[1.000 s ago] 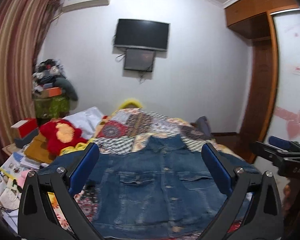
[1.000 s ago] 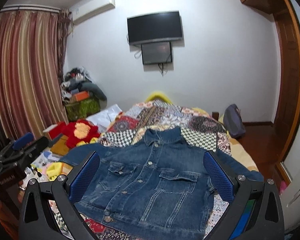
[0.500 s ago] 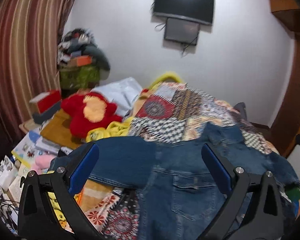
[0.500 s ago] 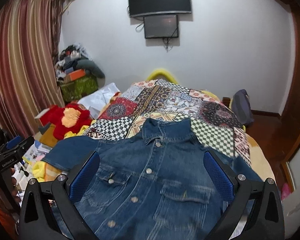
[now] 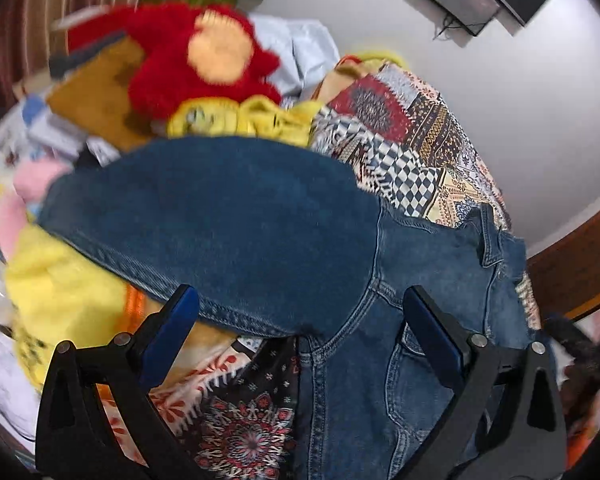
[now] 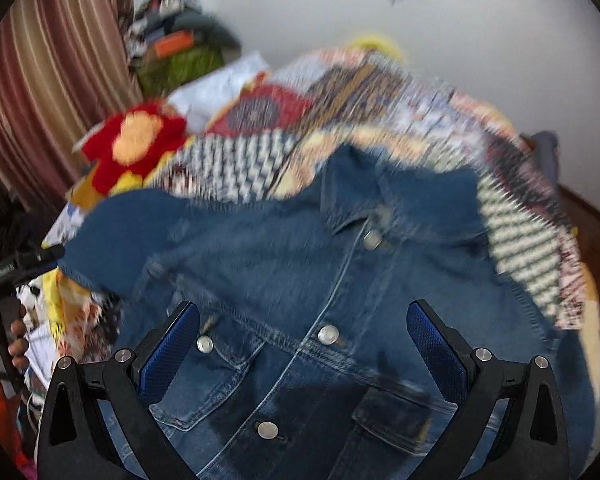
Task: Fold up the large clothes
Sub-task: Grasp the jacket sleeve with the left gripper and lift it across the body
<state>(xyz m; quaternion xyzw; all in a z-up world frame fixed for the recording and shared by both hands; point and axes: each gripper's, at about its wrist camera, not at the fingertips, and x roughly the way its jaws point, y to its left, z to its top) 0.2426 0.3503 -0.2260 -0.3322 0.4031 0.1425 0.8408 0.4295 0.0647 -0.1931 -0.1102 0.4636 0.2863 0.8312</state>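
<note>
Denim jacket (image 6: 320,280) flat, front up, on patchwork bedspread (image 5: 400,128). Sleeve (image 5: 204,224) runs out leftward, directly ahead of left gripper (image 5: 300,324): nearer. Left gripper, right gripper (image 6: 304,336) both wide open, empty.

Even indoor light, motion blur, fisheye vignetting

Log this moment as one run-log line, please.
stage: approach | denim jacket: flat on patchwork bedspread, buttoned, unfolded | left gripper: open, over sleeve | right gripper: open, over chest
</note>
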